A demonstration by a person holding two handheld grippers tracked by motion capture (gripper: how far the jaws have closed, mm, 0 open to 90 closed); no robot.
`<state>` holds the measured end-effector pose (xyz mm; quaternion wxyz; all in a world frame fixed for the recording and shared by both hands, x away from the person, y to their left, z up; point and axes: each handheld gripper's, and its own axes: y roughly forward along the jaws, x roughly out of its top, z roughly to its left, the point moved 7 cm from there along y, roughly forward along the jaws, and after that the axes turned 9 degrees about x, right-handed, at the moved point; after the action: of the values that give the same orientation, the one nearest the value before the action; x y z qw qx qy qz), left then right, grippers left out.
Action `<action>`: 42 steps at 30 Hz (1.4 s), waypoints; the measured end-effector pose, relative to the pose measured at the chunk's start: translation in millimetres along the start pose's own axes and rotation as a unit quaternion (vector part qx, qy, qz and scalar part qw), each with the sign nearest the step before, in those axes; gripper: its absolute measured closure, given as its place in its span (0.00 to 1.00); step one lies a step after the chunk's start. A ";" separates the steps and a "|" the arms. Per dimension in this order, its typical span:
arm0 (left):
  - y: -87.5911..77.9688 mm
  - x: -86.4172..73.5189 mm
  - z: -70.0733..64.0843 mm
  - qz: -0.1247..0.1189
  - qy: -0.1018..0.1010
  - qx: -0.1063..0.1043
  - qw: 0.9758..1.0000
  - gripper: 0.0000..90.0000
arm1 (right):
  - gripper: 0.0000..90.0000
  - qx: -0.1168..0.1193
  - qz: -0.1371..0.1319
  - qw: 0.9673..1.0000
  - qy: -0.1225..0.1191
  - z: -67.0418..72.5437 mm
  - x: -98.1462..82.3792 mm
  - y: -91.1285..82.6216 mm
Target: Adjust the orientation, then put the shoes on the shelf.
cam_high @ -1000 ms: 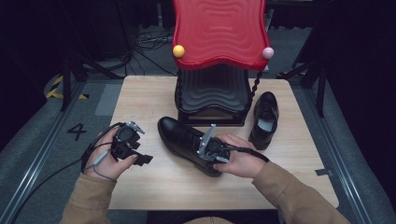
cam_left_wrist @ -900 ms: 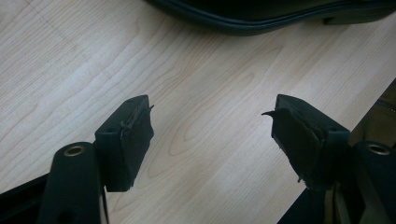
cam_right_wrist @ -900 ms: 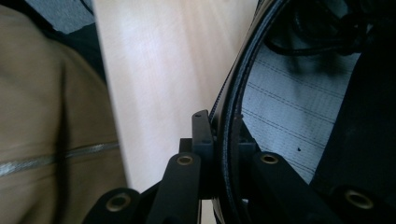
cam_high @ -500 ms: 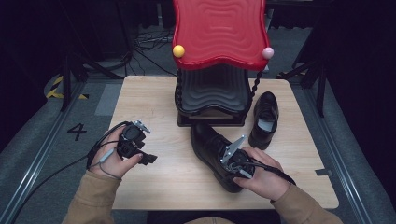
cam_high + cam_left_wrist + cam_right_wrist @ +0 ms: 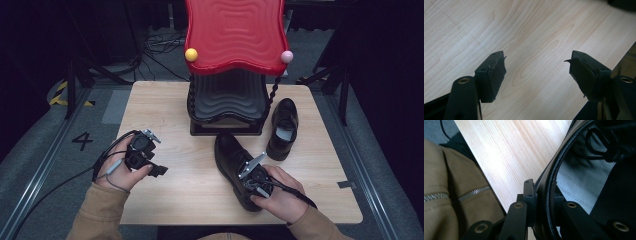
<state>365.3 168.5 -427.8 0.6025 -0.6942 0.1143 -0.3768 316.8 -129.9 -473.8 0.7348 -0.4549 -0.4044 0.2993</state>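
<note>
A black leather shoe (image 5: pixel 231 159) lies on the wooden table (image 5: pixel 170 125) in front of the rack, toe pointing away from the person. My right gripper (image 5: pixel 248 184) is shut on the rim of its collar (image 5: pixel 549 182), one jaw outside and one inside by the grey lining (image 5: pixel 579 182). A second black shoe (image 5: pixel 283 127) stands to the right of the rack. My left gripper (image 5: pixel 156 169) hovers over the table's left front, held by a hand. Its jaws stand wide apart with bare wood between the fingers (image 5: pixel 492 75).
A red wavy-topped rack (image 5: pixel 235 32) with a black wavy shelf (image 5: pixel 227 100) stands at the table's back centre, with a yellow ball (image 5: pixel 191 54) and a pink ball (image 5: pixel 286 56) at its corners. Cables trail from the left gripper over the left edge. A brown sleeve (image 5: pixel 451 202) is close.
The right gripper has swung the held shoe from lying slantwise at centre to pointing away, and pulled it to the right front. The left gripper stayed nearly still.
</note>
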 end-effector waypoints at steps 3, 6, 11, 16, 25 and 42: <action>0.4 0.0 -0.6 0.002 0.001 -0.001 1.000 0.33 | 0.91 0.002 -0.001 1.000 0.005 -1.4 -4.7 3.0; 1.5 0.6 -1.0 0.003 0.002 0.000 1.000 0.33 | 0.91 -0.006 -0.004 1.000 0.000 0.9 -6.0 4.9; 1.6 0.7 -0.8 0.003 0.002 -0.002 1.000 0.33 | 0.84 0.013 -0.015 1.000 0.009 0.7 -5.2 3.5; 3.2 2.4 2.0 0.004 -0.002 -0.002 1.000 0.32 | 0.83 0.044 -0.057 0.997 0.027 0.8 -4.5 -10.6; 5.9 4.8 1.7 0.007 -0.001 -0.001 1.000 0.32 | 0.78 0.045 -0.121 0.991 0.037 -7.1 -11.2 -50.9; 5.2 -0.2 4.3 -0.002 -0.016 0.007 1.000 0.30 | 0.72 -0.020 -0.202 0.974 0.097 -74.7 -13.4 -87.3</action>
<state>369.5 170.5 -432.6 0.6086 -0.6959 0.1010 -0.3676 381.1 -208.2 -418.0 0.8066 -0.4052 -0.4208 0.0908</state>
